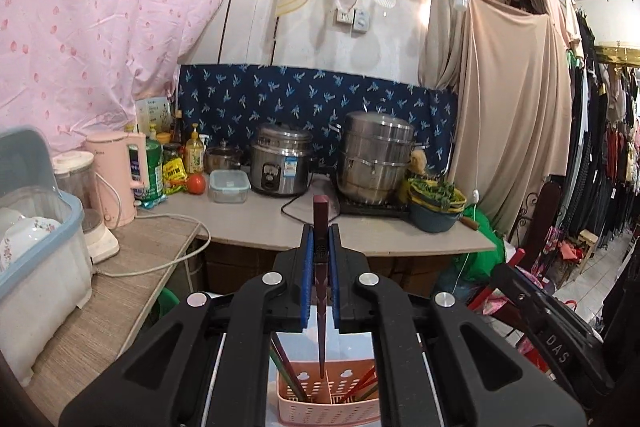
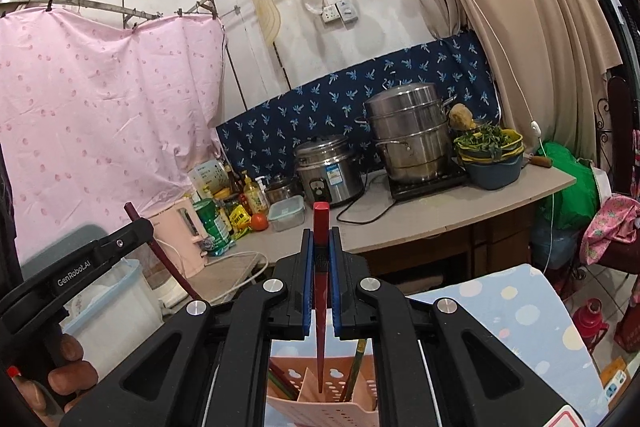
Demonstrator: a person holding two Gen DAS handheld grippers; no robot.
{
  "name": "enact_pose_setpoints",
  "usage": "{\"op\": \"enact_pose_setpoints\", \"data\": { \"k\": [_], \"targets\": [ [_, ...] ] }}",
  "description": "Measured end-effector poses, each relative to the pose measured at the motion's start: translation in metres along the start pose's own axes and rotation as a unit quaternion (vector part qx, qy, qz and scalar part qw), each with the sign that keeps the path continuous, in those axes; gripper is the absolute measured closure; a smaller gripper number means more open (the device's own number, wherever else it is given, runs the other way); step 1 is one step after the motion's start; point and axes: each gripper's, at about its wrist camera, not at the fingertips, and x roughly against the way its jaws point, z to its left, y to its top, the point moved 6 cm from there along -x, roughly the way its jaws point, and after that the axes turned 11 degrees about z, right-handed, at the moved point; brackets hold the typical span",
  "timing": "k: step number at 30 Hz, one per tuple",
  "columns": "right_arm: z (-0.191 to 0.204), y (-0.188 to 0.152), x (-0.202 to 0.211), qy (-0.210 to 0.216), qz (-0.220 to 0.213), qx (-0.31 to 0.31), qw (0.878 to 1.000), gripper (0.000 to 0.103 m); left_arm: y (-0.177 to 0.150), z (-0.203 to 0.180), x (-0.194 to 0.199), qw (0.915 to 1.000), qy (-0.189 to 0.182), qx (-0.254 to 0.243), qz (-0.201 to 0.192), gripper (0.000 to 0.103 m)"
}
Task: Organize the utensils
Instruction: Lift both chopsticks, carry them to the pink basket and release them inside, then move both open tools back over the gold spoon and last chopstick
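My left gripper (image 1: 321,231) is shut on a dark maroon chopstick (image 1: 320,267), held upright with its tip pointing down into a pink perforated utensil basket (image 1: 328,403). The basket holds several chopsticks (image 1: 288,375) in two compartments. My right gripper (image 2: 321,235) is shut on a red chopstick (image 2: 320,291), also upright, tip down over the same pink basket (image 2: 320,407). The left gripper (image 2: 86,267) with its maroon chopstick (image 2: 160,255) shows at the left of the right wrist view.
A counter (image 1: 256,223) behind carries a rice cooker (image 1: 280,163), a steel steamer pot (image 1: 376,159), a pink kettle (image 1: 116,175), bottles and a tomato (image 1: 196,183). A dish bin (image 1: 36,243) stands left. A dotted blue cloth (image 2: 520,323) lies under the basket.
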Motion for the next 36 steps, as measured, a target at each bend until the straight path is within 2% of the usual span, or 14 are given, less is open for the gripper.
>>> {"op": "enact_pose_setpoints", "data": {
  "k": [12, 21, 23, 25, 27, 36],
  "targets": [
    [-0.005, -0.043, -0.047, -0.009, 0.063, 0.01, 0.998, 0.095, -0.04, 0.011, -0.055, 0.9977, -0.004, 0.008, 0.067, 0.096],
    [-0.002, -0.046, -0.044, -0.012, 0.065, 0.02, 0.998, 0.091, -0.05, 0.013, -0.061, 0.9969, -0.001, 0.013, 0.078, 0.095],
    [0.0, -0.046, -0.039, -0.011, 0.062, 0.022, 0.998, 0.09, -0.051, 0.012, -0.059, 0.9968, 0.0, 0.012, 0.079, 0.089],
    [0.0, -0.046, -0.034, -0.009, 0.06, 0.021, 0.998, 0.084, -0.053, 0.013, -0.055, 0.9969, 0.001, 0.013, 0.078, 0.07],
    [0.002, -0.048, -0.028, -0.005, 0.059, 0.019, 0.998, 0.078, -0.054, 0.012, -0.048, 0.9973, 0.006, 0.011, 0.072, 0.064],
    [0.014, -0.077, 0.015, 0.005, 0.076, 0.036, 0.996, 0.073, -0.08, 0.003, -0.015, 0.996, 0.014, -0.01, 0.088, 0.053]
  ]
}}
